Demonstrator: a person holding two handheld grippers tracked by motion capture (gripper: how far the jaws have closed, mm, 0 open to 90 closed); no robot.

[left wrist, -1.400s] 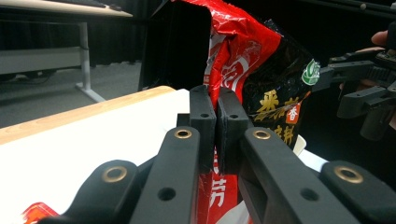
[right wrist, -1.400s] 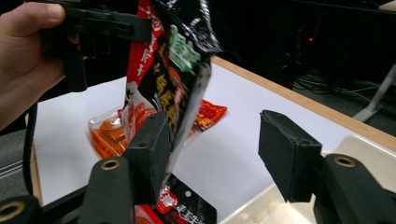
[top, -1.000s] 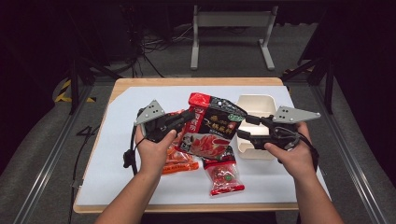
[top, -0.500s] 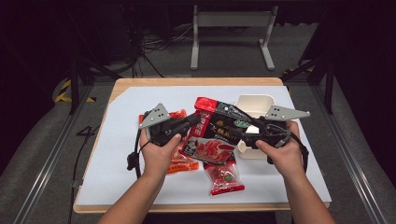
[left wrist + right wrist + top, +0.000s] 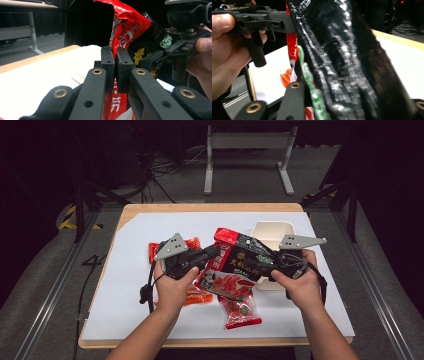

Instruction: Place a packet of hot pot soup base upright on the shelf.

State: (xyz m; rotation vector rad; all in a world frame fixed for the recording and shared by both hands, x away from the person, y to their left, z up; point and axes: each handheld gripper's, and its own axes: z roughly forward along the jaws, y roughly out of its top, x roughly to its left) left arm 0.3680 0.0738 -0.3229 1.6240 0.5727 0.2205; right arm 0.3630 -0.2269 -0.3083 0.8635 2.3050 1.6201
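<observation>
A large black-and-red snack bag (image 5: 241,262) hangs above the table between both grippers. My left gripper (image 5: 214,252) is shut on its red left edge; in the left gripper view the two jaws pinch the red foil (image 5: 125,35) between the pads (image 5: 108,65). My right gripper (image 5: 270,266) grips the bag's right side, and in the right gripper view the black foil (image 5: 342,55) covers most of the jaws. The other hand and its gripper (image 5: 259,23) show at the upper left of that view.
A white tray (image 5: 272,232) stands at the back right, partly behind the bag. Two red packets (image 5: 240,307) (image 5: 190,292) lie on the white sheet (image 5: 125,285) under and in front of the bag. Another orange-red packet (image 5: 154,251) lies behind the left gripper.
Both hands and the bag have shifted a little to the right and toward the person, with the bag lifted more level between the two grippers. Both grips have held.
</observation>
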